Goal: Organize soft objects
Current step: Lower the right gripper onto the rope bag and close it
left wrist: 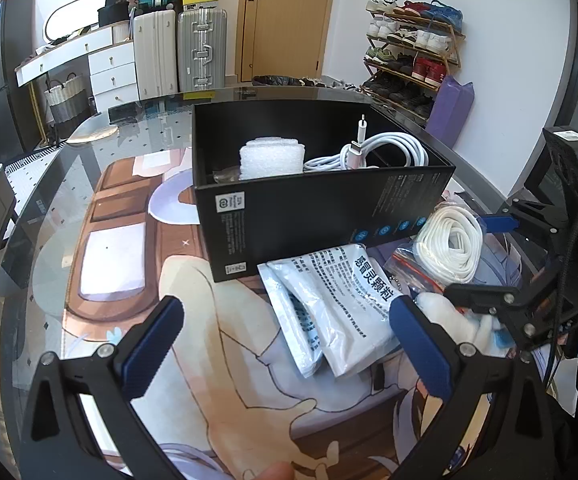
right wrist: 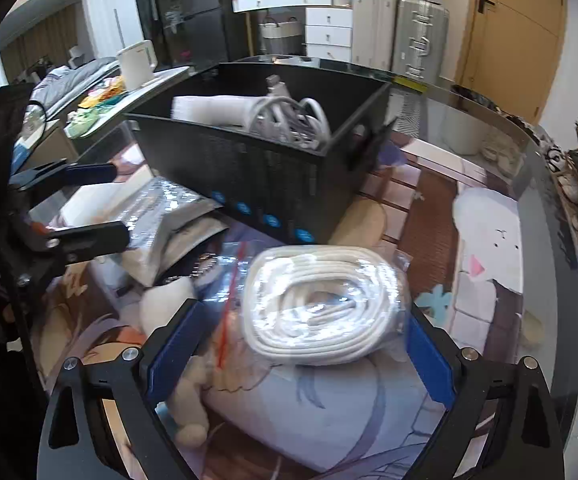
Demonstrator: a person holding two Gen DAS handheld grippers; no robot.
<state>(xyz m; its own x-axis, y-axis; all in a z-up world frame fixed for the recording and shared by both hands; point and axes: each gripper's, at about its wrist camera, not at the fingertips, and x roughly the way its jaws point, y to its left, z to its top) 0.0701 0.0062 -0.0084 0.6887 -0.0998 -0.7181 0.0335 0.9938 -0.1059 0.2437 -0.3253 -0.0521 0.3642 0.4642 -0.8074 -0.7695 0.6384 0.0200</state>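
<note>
Bagged white coiled cord (right wrist: pixel 321 308) lies between the right gripper (right wrist: pixel 301 354)'s spread, empty jaws — slick plastic could slip at closing; black box (right wrist: pixel 257 168) at twelve o'clock.

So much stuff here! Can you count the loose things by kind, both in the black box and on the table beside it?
Foam pads: 1, in the black box
Loose white cables: 1, in the box
Bagged white cord coils: 1, on the table
White printed packets: 2, overlapping
Plush toys: 1
Total: 6
</note>
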